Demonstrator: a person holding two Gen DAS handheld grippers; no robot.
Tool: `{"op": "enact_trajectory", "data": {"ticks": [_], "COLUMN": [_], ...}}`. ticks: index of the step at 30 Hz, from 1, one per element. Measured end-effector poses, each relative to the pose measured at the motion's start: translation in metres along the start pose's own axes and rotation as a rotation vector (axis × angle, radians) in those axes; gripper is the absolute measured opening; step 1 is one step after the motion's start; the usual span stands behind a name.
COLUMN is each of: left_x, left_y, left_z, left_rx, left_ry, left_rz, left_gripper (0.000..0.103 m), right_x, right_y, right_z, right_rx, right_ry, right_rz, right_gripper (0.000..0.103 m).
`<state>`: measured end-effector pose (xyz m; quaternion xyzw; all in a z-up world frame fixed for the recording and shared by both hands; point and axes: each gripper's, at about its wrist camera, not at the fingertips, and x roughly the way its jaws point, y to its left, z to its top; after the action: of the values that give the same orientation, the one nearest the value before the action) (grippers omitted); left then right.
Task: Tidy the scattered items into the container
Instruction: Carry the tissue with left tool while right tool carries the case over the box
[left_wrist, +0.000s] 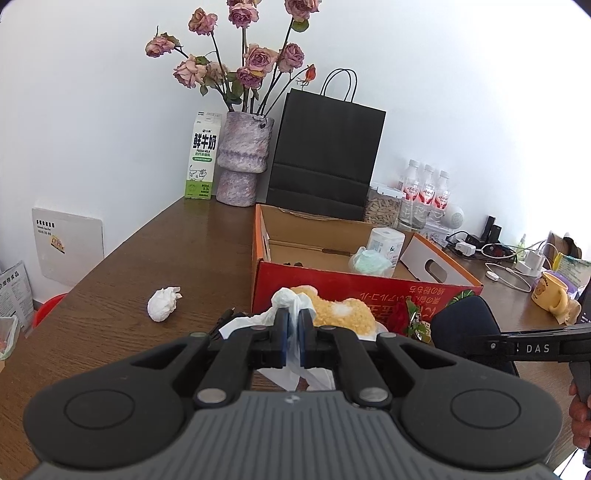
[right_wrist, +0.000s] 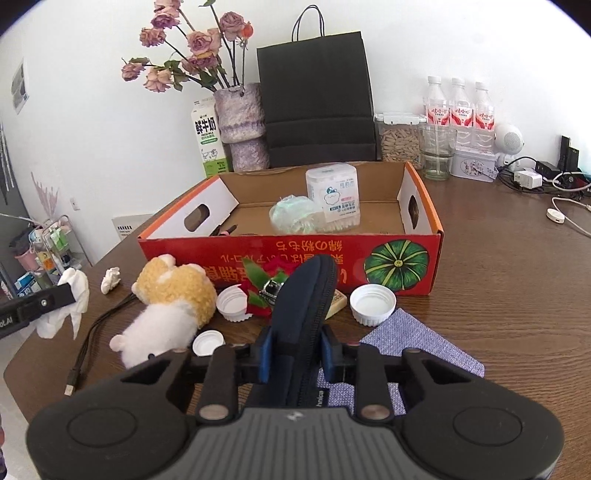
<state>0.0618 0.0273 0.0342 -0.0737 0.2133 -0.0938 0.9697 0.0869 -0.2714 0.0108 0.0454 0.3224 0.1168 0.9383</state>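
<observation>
I am gripping a tissue in my left jaws and a zip case in my right; both should be lifted clear over the box wall before letting go.

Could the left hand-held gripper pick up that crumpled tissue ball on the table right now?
Probably not yet: the left hand-held gripper is already shut on a white tissue. The crumpled tissue ball itself lies unobstructed.

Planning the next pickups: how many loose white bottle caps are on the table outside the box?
3. One large cap right of the dark zip case, one left of it by the plush toy, one small cap nearest the camera. Others may be hidden.
</observation>
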Motion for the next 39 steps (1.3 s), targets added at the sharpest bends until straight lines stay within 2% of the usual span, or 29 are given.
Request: {"op": "enact_trajectory", "data": {"ticks": [8,13,22,27,31,39], "left_x": [0.003,0.003,0.023,0.051,0.084,0.159], "left_y": [-0.006,-0.015,-0.046,-0.059,-0.062,-0.065], "left_z": [0.0,0.012,0.059,0.084,0.095,0.095], "left_rx": [0.007,0.024,0.058,0.05,0.022,-0.021], "left_ry": [0.008,-0.02,-0.104,-0.127,-0.12,-0.056], "left_rz": [-0.007,-0.023,-0.063,-0.074,-0.077,-0.075], "left_gripper": [0.006,0.006,0.006,0.006,0.006,0.006], "right_x": [-0.008,-0.02,-0.026,-0.005,0.023,0.09], "right_y": [0.004,0.006,-0.008,-0.026,-0.048,-0.089], "right_z": [0.003,0.016,0.078,0.112,0.129,0.125], "right_rx": [-0.011,-0.006,0.034,0.071,0.109,0.17], "right_ry": [-0.045,-0.104,-0.263,-0.307,-0.303,-0.246], "right_rz": [0.053,0.087,0.093,0.088,0.074,0.031], "right_gripper": [0.019,0.018,0.018,0.018,0.018,0.018]}}
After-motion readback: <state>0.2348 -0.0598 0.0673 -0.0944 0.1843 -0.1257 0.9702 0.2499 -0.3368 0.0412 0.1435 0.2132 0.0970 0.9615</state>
